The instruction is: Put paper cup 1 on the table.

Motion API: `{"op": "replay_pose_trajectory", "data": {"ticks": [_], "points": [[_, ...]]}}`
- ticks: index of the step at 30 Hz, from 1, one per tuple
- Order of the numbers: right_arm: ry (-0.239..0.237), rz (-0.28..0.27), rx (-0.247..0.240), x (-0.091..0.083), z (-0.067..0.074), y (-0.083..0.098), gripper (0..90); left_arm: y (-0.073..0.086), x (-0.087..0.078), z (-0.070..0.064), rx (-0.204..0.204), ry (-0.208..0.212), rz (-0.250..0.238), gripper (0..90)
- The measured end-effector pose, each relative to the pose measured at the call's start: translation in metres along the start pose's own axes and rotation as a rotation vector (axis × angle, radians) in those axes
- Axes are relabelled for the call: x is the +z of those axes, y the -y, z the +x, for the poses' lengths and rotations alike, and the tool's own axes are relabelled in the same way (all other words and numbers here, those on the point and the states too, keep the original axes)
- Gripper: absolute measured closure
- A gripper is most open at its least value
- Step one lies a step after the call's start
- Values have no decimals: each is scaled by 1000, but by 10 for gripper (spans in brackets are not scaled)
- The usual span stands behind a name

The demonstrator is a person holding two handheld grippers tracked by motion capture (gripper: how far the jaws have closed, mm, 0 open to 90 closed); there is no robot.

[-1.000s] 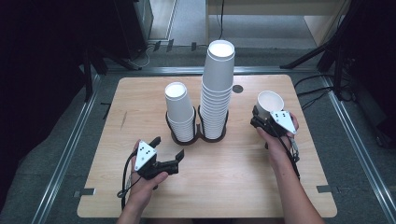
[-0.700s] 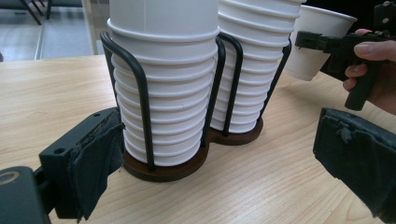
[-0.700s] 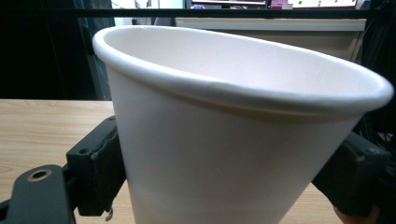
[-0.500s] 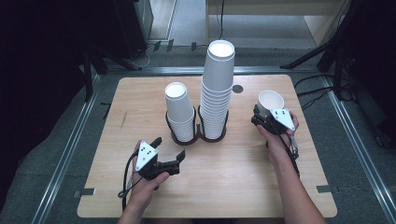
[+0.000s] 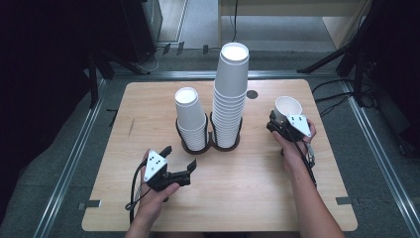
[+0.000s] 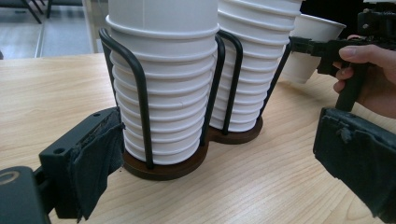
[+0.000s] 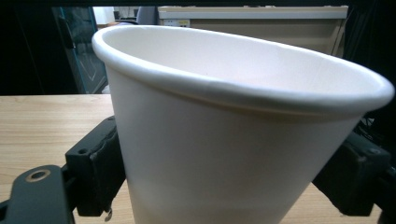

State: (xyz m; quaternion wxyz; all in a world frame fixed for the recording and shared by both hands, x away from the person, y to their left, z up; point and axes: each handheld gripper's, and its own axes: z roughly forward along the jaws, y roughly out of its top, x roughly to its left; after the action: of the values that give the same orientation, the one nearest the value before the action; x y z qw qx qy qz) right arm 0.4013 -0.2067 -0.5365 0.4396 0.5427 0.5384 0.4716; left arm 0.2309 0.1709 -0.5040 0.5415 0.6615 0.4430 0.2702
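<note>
A single white paper cup (image 5: pixel 288 106) stands at the right of the wooden table, and my right gripper (image 5: pixel 276 124) is shut on its lower wall. In the right gripper view the cup (image 7: pixel 233 140) leans slightly, with a black pad (image 7: pixel 100 172) pressed against each side. A black wire holder (image 5: pixel 198 148) in the middle carries a short stack of cups (image 5: pixel 190 119) and a tall stack (image 5: pixel 231 94). My left gripper (image 5: pixel 179 157) rests open near the front, jaws pointing at the holder. Its view has the short stack (image 6: pixel 163 93) just ahead and nothing between its pads (image 6: pixel 100 161).
The wooden table (image 5: pixel 247 198) has bare surface in front of the holder and along the left side. A small dark round spot (image 5: pixel 252 94) lies behind the tall stack. Metal rails and a dark floor surround the table.
</note>
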Motion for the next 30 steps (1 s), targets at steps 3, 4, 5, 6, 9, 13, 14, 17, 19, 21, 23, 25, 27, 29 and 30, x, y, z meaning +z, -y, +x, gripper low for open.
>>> {"op": "replay_pose_trajectory", "data": {"ticks": [3, 4, 5, 6, 9, 13, 14, 17, 19, 21, 23, 25, 27, 29, 30], "points": [[-2, 9, 14, 1, -1, 0, 134, 0, 0, 0, -2, 1, -3, 23], [1, 13, 16, 2, -1, 1, 134, 0, 0, 0, -5, 1, -5, 23], [5, 16, 16, 2, -1, 1, 133, -1, -1, 0, -6, 1, -6, 23], [7, 18, 13, 3, -1, 1, 133, -1, -1, 1, -8, 1, -7, 23], [17, 29, 15, 4, -1, 2, 131, -1, -1, 1, -8, 1, -8, 23], [22, 33, 3, 4, -2, 2, 130, -1, 0, 1, -11, 2, -7, 23], [25, 36, -1, 4, -3, 2, 130, 0, 0, 1, -10, 3, -7, 23], [25, 48, -6, 4, -3, 3, 129, 0, 0, 0, -8, 4, -5, 23], [23, 57, -12, 4, -3, 3, 129, -1, 0, 0, -6, 5, -4, 23], [24, 67, -29, 5, -3, 4, 128, -1, 0, 0, -6, 5, -5, 23], [20, 78, -49, 5, -2, 6, 128, 0, 0, 0, -4, 4, -3, 23], [21, 87, -61, 5, -1, 7, 126, 0, 0, -1, -5, 6, -3, 23], [18, 86, -79, 5, 0, 7, 126, 0, 0, -1, -4, 6, -2, 23], [16, 88, -78, 4, 1, 8, 125, 0, 0, -1, -4, 6, -2, 23], [16, 90, -82, 4, 1, 8, 124, 0, 0, -1, -4, 7, -2, 23]]}}
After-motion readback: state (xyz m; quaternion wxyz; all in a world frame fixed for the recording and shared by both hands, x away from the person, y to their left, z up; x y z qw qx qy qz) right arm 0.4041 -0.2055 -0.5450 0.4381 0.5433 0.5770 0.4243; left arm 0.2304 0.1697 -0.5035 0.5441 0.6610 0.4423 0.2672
